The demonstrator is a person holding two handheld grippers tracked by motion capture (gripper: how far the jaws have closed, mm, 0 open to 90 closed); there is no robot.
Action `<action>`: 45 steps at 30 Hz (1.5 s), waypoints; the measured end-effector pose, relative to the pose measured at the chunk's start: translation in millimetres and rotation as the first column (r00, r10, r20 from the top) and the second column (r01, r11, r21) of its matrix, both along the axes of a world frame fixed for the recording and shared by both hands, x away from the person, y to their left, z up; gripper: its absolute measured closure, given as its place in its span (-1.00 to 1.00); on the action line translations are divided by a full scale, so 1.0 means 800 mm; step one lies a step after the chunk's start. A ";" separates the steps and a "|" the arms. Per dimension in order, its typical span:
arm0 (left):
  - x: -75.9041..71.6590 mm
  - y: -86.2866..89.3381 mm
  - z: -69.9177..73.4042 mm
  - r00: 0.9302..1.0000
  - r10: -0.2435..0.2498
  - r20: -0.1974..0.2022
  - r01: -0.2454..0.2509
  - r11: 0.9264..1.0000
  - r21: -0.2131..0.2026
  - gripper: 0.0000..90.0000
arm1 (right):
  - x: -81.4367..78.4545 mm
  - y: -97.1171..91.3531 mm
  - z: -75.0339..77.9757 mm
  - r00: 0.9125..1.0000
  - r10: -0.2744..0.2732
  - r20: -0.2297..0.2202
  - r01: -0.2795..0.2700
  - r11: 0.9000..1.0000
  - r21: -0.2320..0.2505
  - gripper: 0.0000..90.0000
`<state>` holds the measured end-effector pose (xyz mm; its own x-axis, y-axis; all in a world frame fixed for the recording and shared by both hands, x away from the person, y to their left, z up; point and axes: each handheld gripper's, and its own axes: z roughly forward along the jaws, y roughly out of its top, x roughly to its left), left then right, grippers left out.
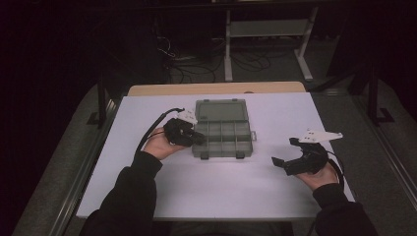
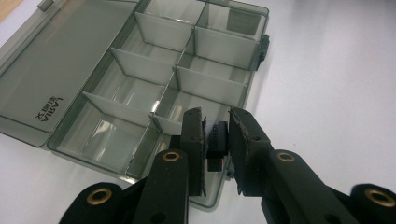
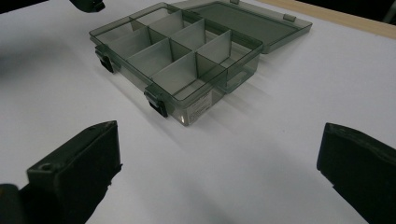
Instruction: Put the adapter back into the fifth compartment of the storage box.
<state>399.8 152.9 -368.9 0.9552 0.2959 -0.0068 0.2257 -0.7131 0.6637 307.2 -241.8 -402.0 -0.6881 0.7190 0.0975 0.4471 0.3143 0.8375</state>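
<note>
- Writing on the box (image 2: 154, 84) is scarce: its flat-open lid (image 2: 51, 70) carries pale lettering that looks like "LARIA" beside some small characters too fine to read.
- Sticker (image 3: 198, 108) on the box's front wall, print too small to read.
- Left gripper (image 2: 217, 135) is clamped on a small black part (image 2: 216, 140), over the box's near-left corner compartment.
- Right gripper (image 3: 219, 168) hangs over the table (image 1: 275, 187) with jaws wide and bare, well right of the box.
</note>
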 end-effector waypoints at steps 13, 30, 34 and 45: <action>0.011 -0.003 -0.021 1.000 0.016 -0.024 -0.015 0.999 0.034 0.70 | 0.000 0.001 0.000 1.000 0.002 -0.003 -0.002 1.000 -0.002 -1.00; 0.023 0.007 -0.035 0.997 0.063 -0.033 -0.062 0.997 0.044 0.43 | -0.001 0.001 0.000 1.000 0.003 0.000 -0.003 1.000 -0.001 -1.00; 0.021 0.009 -0.031 0.998 0.033 -0.047 -0.032 0.999 0.026 0.17 | -0.002 0.001 0.000 1.000 0.001 0.006 -0.001 1.000 -0.003 -1.00; 0.016 0.014 -0.021 0.998 0.032 -0.047 -0.033 0.999 -0.026 -0.32 | -0.003 0.001 0.001 1.000 -0.001 0.005 0.001 1.000 -0.003 -1.00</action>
